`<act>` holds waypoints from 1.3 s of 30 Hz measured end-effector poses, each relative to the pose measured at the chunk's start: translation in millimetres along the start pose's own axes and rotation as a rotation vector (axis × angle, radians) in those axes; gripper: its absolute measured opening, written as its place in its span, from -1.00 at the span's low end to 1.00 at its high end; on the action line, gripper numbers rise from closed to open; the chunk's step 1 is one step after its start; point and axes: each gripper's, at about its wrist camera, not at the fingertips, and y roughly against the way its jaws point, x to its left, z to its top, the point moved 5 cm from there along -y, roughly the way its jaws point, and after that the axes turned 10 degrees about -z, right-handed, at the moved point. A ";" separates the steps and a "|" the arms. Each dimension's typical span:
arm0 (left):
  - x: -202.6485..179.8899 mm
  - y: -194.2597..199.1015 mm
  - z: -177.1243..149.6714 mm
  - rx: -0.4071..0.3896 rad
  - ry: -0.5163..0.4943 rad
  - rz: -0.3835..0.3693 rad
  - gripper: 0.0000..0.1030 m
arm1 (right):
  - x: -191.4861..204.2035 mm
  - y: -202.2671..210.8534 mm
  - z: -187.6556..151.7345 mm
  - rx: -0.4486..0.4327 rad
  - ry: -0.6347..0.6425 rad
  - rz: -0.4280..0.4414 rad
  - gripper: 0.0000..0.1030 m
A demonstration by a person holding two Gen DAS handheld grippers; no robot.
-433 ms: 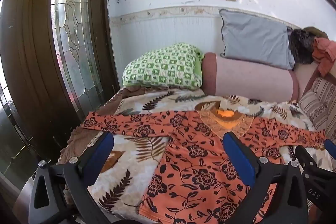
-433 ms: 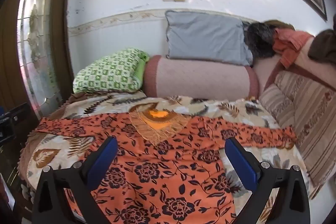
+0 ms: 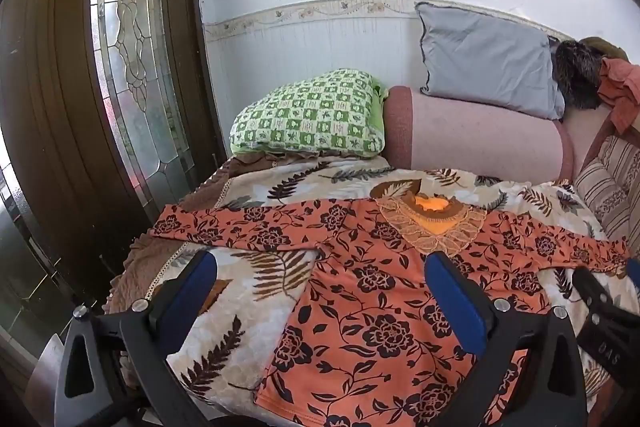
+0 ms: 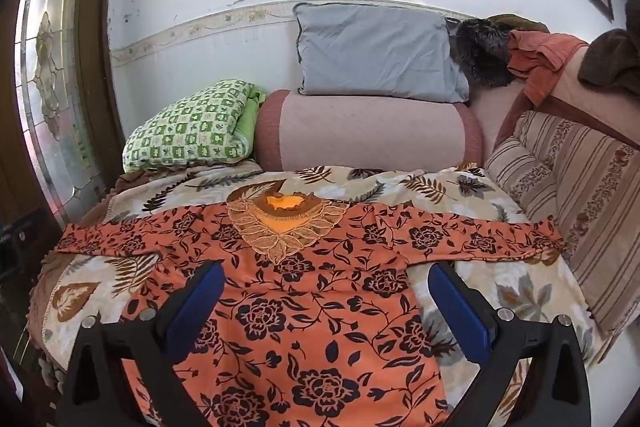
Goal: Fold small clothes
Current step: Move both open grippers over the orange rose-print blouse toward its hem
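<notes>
An orange floral blouse (image 4: 304, 311) is lying flat, sleeves spread, across the leaf-print bedspread (image 4: 500, 287). The left gripper (image 3: 320, 291) and right gripper (image 4: 326, 295) are hovering above its near edge, jaws gaping fully, holding nothing.

Two wrist views, side by side, facing the far wall

Each looks forward and slightly down between its own fingers; both share the orange floral top (image 3: 372, 307) (image 4: 304, 307), the left view set further left.

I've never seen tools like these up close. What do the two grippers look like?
Both look alike. The left gripper has two black fingers with triangular cut-outs, silver bolt heads and flat blue pads. The right gripper matches it, with the same blue pads. In the left view its black side carries pale lettering. No cables, hands or sleeves show.
</notes>
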 end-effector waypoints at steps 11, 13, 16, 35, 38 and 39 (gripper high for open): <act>-13.3 -41.3 13.7 -0.027 -0.027 0.035 1.00 | 36.6 -34.3 8.2 -0.019 0.038 0.005 1.00; -15.7 -52.4 17.4 -0.030 -0.020 0.034 1.00 | 40.7 -44.2 8.8 -0.028 0.042 -0.004 1.00; -19.9 -74.5 21.6 -0.035 0.004 0.030 1.00 | 40.1 -61.6 10.7 -0.033 0.030 -0.009 1.00; -25.5 -179.7 -2.7 0.075 0.057 0.002 1.00 | 13.6 -147.3 -12.6 -0.013 -0.027 -0.075 1.00; -24.6 -184.1 -6.9 0.087 0.055 -0.002 1.00 | 19.0 -151.2 -15.0 -0.014 -0.008 -0.077 1.00; -24.1 -184.6 -7.0 0.085 0.056 -0.002 1.00 | 20.5 -152.0 -15.6 -0.018 -0.002 -0.080 1.00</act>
